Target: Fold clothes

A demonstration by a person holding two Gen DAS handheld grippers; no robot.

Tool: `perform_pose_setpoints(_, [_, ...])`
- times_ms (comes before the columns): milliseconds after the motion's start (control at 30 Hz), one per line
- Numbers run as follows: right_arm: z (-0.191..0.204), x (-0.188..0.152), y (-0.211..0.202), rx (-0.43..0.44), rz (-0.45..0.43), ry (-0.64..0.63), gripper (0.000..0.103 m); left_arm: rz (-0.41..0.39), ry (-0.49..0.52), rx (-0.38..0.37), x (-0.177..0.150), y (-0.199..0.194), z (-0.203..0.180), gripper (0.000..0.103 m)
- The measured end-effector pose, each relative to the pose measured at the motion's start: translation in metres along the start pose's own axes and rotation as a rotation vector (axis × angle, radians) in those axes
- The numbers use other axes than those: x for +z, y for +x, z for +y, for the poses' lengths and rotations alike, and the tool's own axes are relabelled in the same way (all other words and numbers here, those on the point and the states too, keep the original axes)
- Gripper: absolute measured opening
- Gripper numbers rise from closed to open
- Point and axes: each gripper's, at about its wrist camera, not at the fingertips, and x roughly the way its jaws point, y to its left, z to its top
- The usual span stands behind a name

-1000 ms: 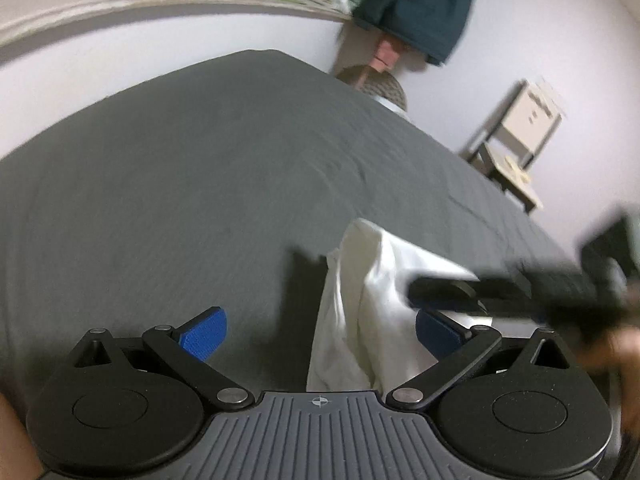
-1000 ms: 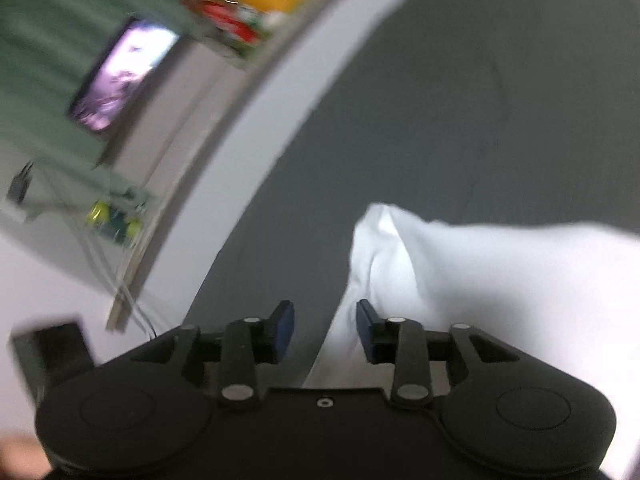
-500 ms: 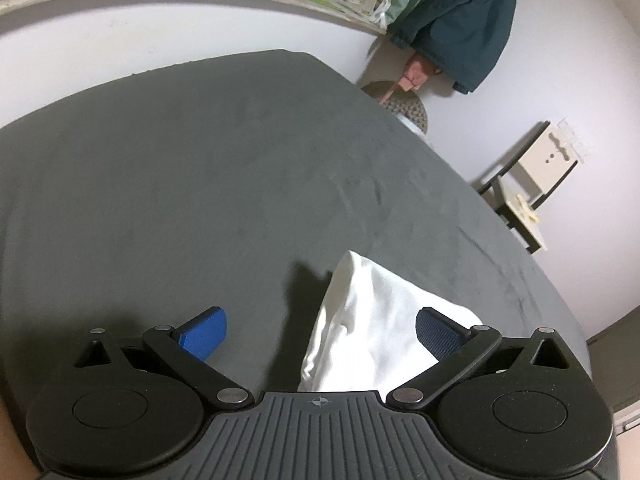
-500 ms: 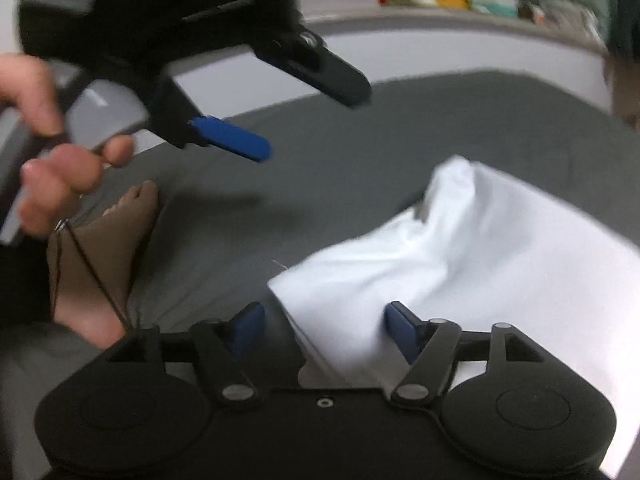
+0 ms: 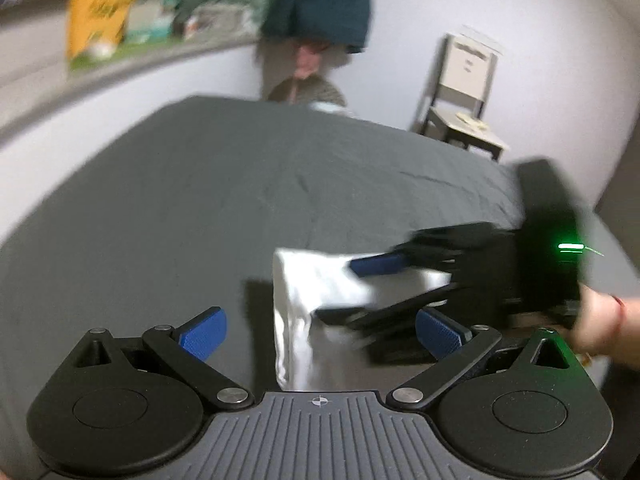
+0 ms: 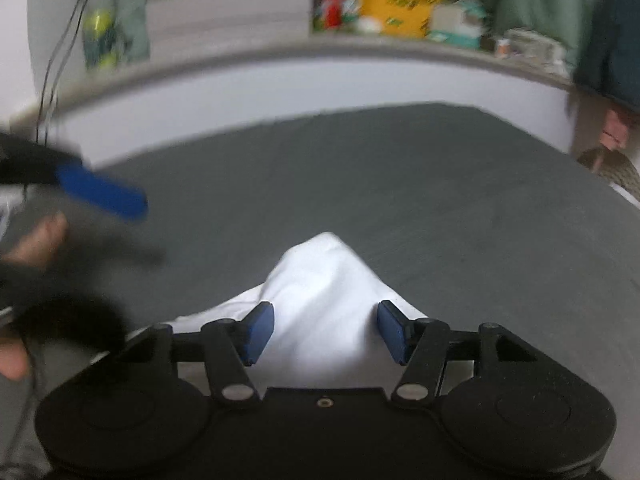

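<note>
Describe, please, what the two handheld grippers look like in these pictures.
Both are black, with round housings, bare metal pivot pins and blue ribbed pads. The left gripper has a grey ribbed front plate with a small crosshair mark. The right gripper shows a green light in the left wrist view. No sleeves are visible.

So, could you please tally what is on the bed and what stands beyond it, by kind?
White cloth: 1
Tongs: 2, left and right
Chair: 1
Total: 4
</note>
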Motion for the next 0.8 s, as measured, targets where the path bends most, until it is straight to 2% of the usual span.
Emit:
perform_pose_setpoints(67, [0.006, 0.005, 0.023, -0.011, 0.047, -0.021, 0.059, 0.001, 0.014, -0.019, 0.001, 0.001, 0.000, 0.103])
perform_pose_setpoints(167, [0.000, 0.006, 0.032, 0.012, 0.031, 0.039, 0.067, 0.014, 0.010, -0.055, 0.002, 0.003, 0.001, 0.103])
perform_pose_setpoints(267, [-0.010, 0.009, 0.030, 0.063, 0.021, 0.085, 0.070, 0.032, -0.024, -0.091, 0.002, 0.003, 0.005, 0.103])
perform_pose_setpoints(300, [-0.020, 0.012, 0.028, 0.088, 0.005, 0.129, 0.068, 0.036, -0.044, -0.106, 0.002, 0.002, 0.006, 0.103])
perform_pose_setpoints(400, [-0.056, 0.016, -0.005, 0.117, -0.120, 0.300, 0.068, 0.050, -0.065, -0.139, 0.000, 0.006, 0.007, 0.103])
perform_pose_setpoints(467, [-0.072, 0.012, -0.036, 0.112, -0.168, 0.334, 0.068, 0.062, -0.049, -0.154, -0.004, 0.011, 0.004, 0.103])
perform_pose_setpoints(567, [-0.079, -0.008, -0.072, 0.088, -0.173, 0.294, 0.069, 0.102, 0.000, -0.183, -0.010, 0.018, -0.003, 0.103])
perform_pose_setpoints(667, [-0.075, -0.042, -0.094, 0.062, -0.126, 0.204, 0.069, 0.136, 0.073, -0.228, -0.017, 0.021, -0.016, 0.103])
perform_pose_setpoints(800, [-0.062, -0.072, -0.094, 0.036, -0.101, 0.131, 0.073, 0.172, 0.144, -0.269, -0.026, 0.027, -0.026, 0.103])
